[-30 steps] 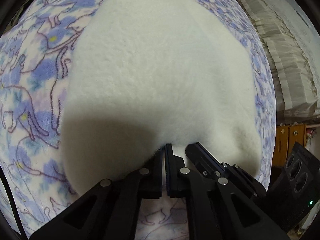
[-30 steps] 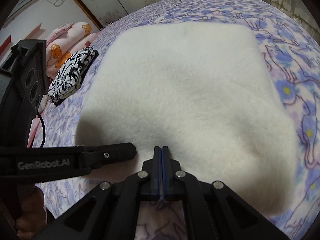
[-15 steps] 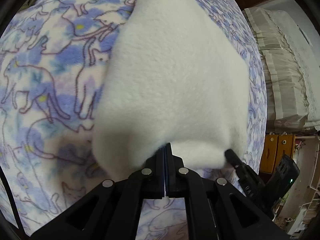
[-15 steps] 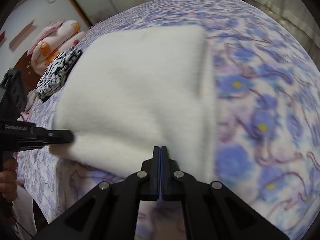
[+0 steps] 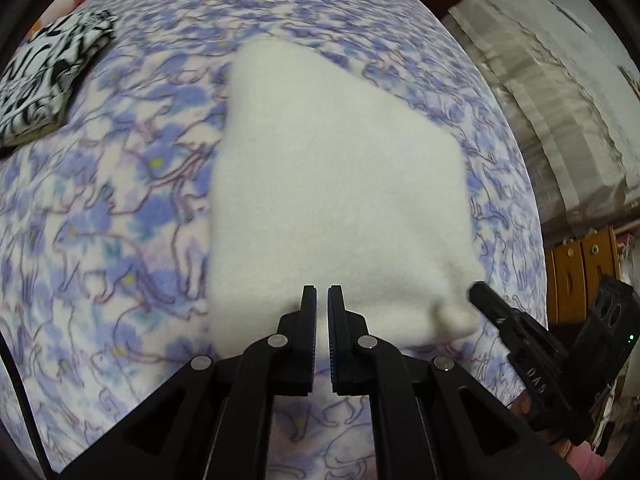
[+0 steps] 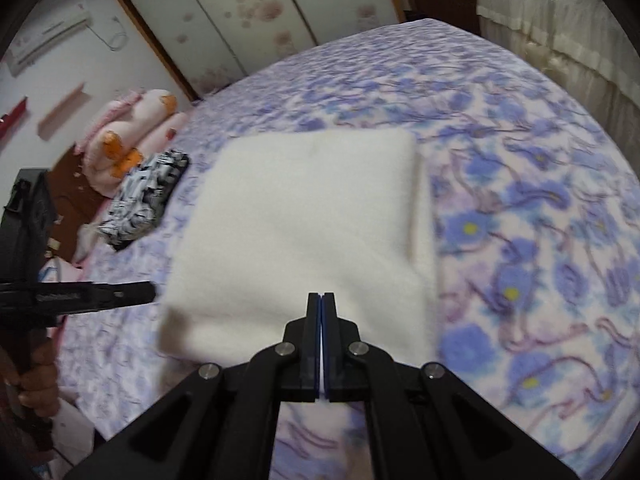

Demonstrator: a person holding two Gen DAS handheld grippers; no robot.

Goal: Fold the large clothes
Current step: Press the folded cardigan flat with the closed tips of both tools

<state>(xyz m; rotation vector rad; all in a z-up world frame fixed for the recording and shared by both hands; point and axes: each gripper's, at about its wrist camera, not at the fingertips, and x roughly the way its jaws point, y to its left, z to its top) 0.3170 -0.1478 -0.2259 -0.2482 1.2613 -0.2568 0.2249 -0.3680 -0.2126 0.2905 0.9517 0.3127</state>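
Note:
A white fleece cloth (image 5: 340, 180) lies folded into a rough square on the bed, with a second layer showing along its right side (image 6: 424, 216). My left gripper (image 5: 322, 292) hovers over the cloth's near edge. Its jaws are shut but for a thin slit, and I see nothing clamped in them. It shows from the side in the right wrist view, left gripper (image 6: 150, 292) tip by the cloth's near left corner. My right gripper (image 6: 322, 296) is shut, blue pads together, above the near edge. Its tip, right gripper (image 5: 478, 292), sits at the near right corner.
The bed has a purple and blue cat-print cover (image 5: 100, 200). A folded black-and-white garment (image 6: 148, 196) lies left of the cloth, with pink plush pillows (image 6: 132, 136) behind it. A beige frilled drape (image 5: 560, 100) and a wooden cabinet (image 5: 580, 272) stand right of the bed. A person's hand (image 6: 36, 372) holds the left tool.
Both grippers have risen and pulled back from the cloth, which looks smaller and flatter now. More of the bed shows around it. A thin slit has appeared between the left jaws.

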